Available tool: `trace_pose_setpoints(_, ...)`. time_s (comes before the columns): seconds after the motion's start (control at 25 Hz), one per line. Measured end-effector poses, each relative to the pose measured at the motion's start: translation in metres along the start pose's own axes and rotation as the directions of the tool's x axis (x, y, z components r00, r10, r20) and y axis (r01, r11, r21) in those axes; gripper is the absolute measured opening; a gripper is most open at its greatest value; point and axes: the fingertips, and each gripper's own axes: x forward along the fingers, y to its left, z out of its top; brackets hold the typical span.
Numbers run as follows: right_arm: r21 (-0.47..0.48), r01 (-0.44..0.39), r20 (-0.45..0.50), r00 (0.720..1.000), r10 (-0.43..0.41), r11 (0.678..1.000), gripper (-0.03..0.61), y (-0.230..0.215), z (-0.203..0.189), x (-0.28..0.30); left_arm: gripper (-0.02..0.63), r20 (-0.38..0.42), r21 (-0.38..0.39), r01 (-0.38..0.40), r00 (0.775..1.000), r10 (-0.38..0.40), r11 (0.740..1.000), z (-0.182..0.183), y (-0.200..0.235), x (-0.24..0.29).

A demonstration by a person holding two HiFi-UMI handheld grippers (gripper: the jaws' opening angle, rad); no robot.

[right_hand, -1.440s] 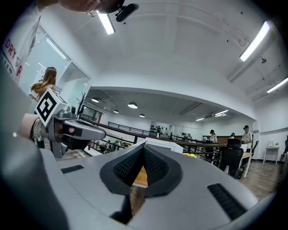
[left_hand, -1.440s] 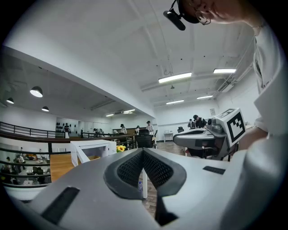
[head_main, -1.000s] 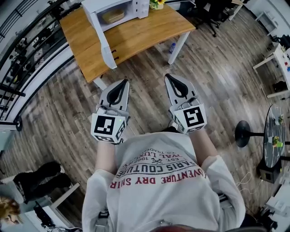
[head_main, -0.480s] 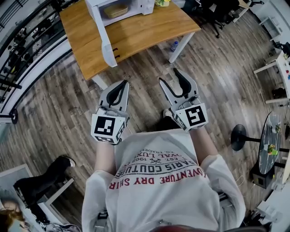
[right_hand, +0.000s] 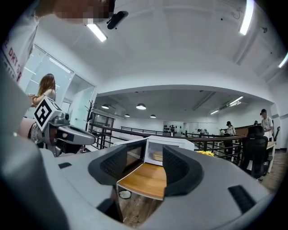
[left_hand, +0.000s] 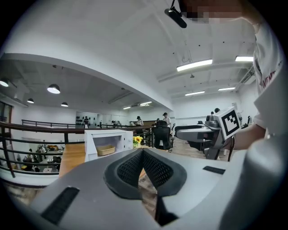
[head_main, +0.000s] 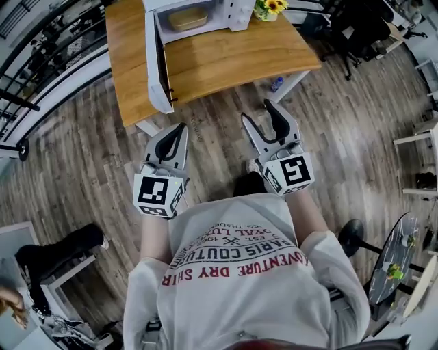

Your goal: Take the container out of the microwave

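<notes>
A white microwave (head_main: 205,12) stands on the wooden table (head_main: 226,58) at the top of the head view, with its door (head_main: 156,65) swung open toward me. Inside it lies a shallow tan container (head_main: 188,18), which also shows in the left gripper view (left_hand: 105,149) and the right gripper view (right_hand: 157,156). Over the wooden floor short of the table, my left gripper (head_main: 179,130) is shut and empty. My right gripper (head_main: 259,113) is level beside it; its jaws are opening with nothing between them. Both grippers are well apart from the microwave.
A pot of sunflowers (head_main: 268,8) stands to the right of the microwave. A bottle (head_main: 276,84) lies on the floor by the table leg. A dark railing (head_main: 41,75) runs along the left. Office chairs (head_main: 363,31) stand at the upper right.
The right gripper's jaws went from shut to wide apart. Both grippers moved forward toward the table, and the microwave now sits nearer in the head view.
</notes>
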Motion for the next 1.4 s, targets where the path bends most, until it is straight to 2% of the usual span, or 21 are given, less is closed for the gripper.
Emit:
trace_pose_setpoints(0.2,0.031,-0.089,-0.013,0.996,0.089,0.996,0.245,-0.069,-0.014,0.034,0.014,-0.008,-0.033,-0.115,0.993,0.115,0.993,0.005,-0.006,0.062)
trace_pose_setpoints(0.4,0.021,-0.177,-0.021,0.984,0.177,0.984,0.245,-0.144,-0.025,0.062,0.014,-0.016,-0.027,-0.168,0.986,0.168,0.985,0.020,-0.023,0.135)
trace_pose_setpoints(0.68,0.022,-0.285,-0.036,0.958,0.286,0.958,0.245,-0.217,-0.039,0.099,0.014,-0.033,-0.033,-0.284,0.958,0.283,0.958,0.028,-0.031,0.201)
trace_pose_setpoints(0.84,0.040,-0.354,-0.056,0.933,0.356,0.934,0.245,-0.233,-0.046,0.123,0.014,-0.060,-0.027,-0.325,0.944,0.323,0.945,0.032,-0.031,0.221)
trace_pose_setpoints(1.08,0.042,-0.444,-0.095,0.890,0.446,0.895,0.245,-0.232,-0.058,0.165,0.014,-0.089,-0.054,-0.396,0.916,0.390,0.917,0.025,-0.003,0.239)
trace_pose_setpoints(1.4,-0.008,-0.547,-0.195,0.822,0.535,0.837,0.245,-0.219,-0.074,0.244,0.014,-0.102,-0.069,-0.411,0.909,0.404,0.909,0.016,0.059,0.283)
